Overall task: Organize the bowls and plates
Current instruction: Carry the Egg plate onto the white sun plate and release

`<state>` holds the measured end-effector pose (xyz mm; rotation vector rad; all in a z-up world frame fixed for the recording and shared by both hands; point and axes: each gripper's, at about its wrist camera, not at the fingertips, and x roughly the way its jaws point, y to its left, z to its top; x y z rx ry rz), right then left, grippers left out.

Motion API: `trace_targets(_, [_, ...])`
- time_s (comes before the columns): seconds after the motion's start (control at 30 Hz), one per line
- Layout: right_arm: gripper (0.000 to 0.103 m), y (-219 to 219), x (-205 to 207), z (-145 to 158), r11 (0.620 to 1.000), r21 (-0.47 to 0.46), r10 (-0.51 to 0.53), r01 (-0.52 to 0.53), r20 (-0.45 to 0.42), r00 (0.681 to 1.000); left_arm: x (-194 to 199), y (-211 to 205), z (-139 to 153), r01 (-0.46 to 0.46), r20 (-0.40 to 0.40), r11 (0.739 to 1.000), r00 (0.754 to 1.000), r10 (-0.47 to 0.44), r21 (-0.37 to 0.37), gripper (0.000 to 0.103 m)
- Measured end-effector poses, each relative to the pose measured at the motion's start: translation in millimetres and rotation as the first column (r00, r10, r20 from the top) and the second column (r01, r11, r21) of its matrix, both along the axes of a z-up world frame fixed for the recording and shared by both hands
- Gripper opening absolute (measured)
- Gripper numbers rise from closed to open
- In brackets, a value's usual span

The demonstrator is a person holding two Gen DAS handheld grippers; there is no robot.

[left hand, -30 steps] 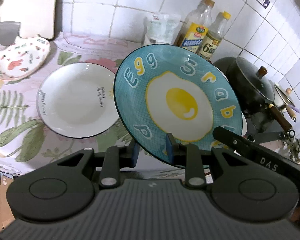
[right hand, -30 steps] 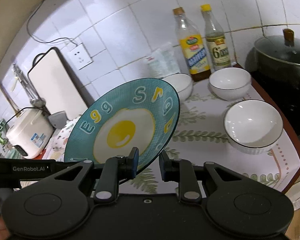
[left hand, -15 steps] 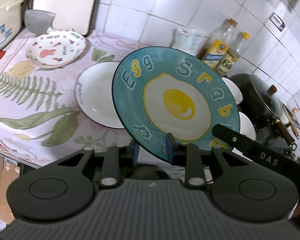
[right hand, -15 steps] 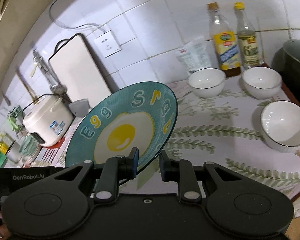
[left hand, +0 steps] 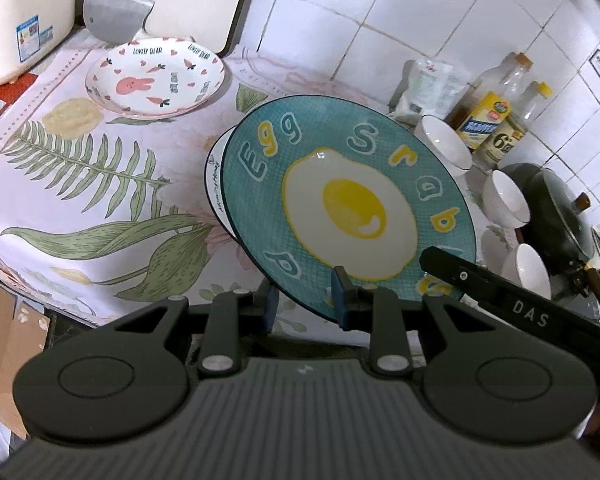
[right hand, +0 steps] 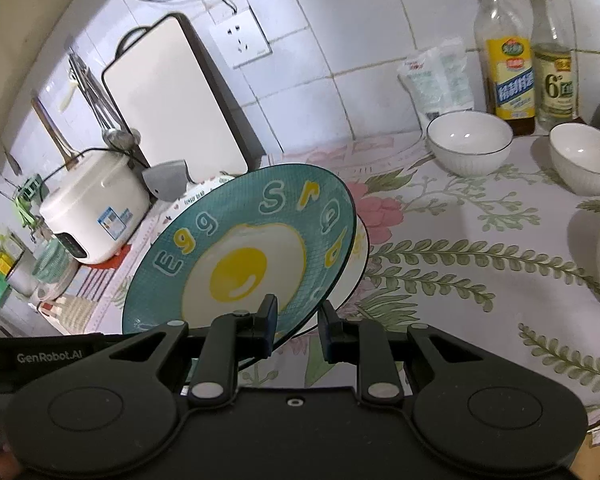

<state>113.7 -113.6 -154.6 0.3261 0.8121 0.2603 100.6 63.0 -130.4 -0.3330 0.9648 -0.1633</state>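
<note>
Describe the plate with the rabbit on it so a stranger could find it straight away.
Start at the white rice cooker on the flowered tablecloth. Beside it lies a shallow white ceramic plate. Only this one has a pink rabbit, carrots, hearts and "LOVELY DEAR" lettering.

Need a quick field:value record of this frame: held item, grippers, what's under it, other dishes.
held: teal egg plate, tilted, off the counter
left gripper: shut on the plate's near rim
right gripper: shut on the same plate's rim
under it: white plate, mostly hidden
other dishes: bunny plate near rice cooker; three white bowls by the bottles
</note>
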Motion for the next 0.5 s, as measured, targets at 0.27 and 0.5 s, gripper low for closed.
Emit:
trace_targets(0.27, [0.026,3,32,-24,0.998,-0.009,0.055,-0.055,-0.059,0.997,21,5,-26,-0.026,-0.051,1.0,0.998,0.025,-0.016,0.026])
trace_targets(0.5, [0.026,8,43,-38,0.998,-0.015,0.059,-0.061,-0.103,0.993,32,11,-42,-0.041,-0.096,0.999,0.995,0.038,-0.029,0.026])
